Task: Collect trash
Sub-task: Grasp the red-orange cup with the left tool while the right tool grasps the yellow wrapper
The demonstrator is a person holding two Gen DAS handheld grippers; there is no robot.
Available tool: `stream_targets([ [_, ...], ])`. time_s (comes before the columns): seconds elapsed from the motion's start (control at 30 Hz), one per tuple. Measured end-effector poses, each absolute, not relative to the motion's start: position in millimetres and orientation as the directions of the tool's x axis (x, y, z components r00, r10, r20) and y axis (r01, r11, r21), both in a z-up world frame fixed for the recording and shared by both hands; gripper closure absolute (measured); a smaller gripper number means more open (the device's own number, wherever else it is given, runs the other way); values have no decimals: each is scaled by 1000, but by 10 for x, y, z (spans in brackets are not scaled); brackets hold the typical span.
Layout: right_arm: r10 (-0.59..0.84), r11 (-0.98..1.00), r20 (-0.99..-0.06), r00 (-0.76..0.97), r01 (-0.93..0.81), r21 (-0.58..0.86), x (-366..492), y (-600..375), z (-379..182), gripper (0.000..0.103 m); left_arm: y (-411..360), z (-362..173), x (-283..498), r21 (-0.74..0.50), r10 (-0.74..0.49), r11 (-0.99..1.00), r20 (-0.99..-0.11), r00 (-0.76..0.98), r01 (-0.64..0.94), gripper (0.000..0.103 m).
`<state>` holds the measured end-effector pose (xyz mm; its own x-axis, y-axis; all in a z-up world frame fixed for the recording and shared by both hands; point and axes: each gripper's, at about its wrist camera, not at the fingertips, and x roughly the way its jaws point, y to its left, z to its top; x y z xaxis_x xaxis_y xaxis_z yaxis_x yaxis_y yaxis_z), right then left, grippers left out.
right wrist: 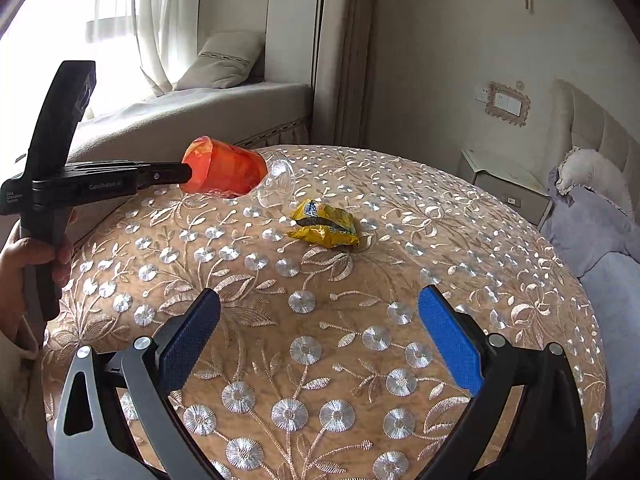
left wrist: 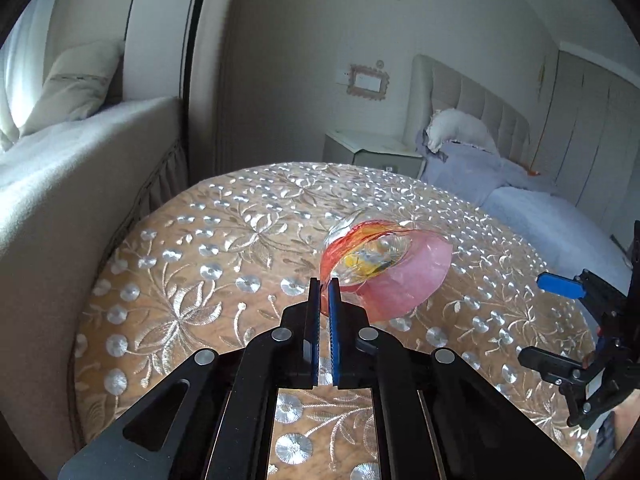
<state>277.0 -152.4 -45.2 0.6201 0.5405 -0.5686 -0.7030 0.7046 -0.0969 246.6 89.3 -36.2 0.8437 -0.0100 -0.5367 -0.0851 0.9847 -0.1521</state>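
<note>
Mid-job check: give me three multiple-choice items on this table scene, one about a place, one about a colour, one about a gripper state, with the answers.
1. Where does the crumpled yellow snack wrapper lie?
A. On the embroidered round tablecloth
B. On the bed
C. Between the right gripper's fingers

2. What colour is the thin plastic bag lining the clear plastic cup?
A. Green
B. Orange-red
C. Black

3. How does the right gripper stand?
A. Shut on the wrapper
B. Shut on the cup
C. Open, holding nothing

Answers:
1 A: the wrapper rests on the cloth, ahead of the right gripper and apart from it.
2 B: the bag shows orange-red in both views.
3 C: its blue pads stand wide apart over bare cloth, while the left gripper is the one shut on the bag's edge.
</note>
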Motion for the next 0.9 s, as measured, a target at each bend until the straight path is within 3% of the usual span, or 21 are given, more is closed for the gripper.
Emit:
stream_targets([
  [0.5,502,643,-704,503,-761,-86,3890,-639,-792,6,1005,-152,2551,-134,-10,989,-472,882,-61,100],
  [0.53,497,643,-715,492,-762,-77,3965,-602,-813,9,1014,-155,2569,-133,-12,989,-472,881,-58,100],
  [0.6,479,648,-752,453,-761,-45,4127,-536,-891,28,1035,-163,2586,-138,-17,989,-469,883,-54,100],
  [0.73,459,665,-774,436,-747,-27,4228,-528,-950,49,1037,-180,2571,-148,-30,988,-469,883,-45,100],
  [0.77,460,669,-774,436,-743,-20,4211,-546,-928,71,1027,-184,2563,-149,-32,988,-469,883,-43,100],
  [0.8,460,677,-769,444,-736,-20,4191,-566,-905,82,1014,-183,2552,-154,-39,987,-469,882,-38,100],
  [0.9,472,690,-748,466,-723,-15,4022,-734,-812,88,949,-156,2481,-160,-50,987,-461,886,-28,100],
])
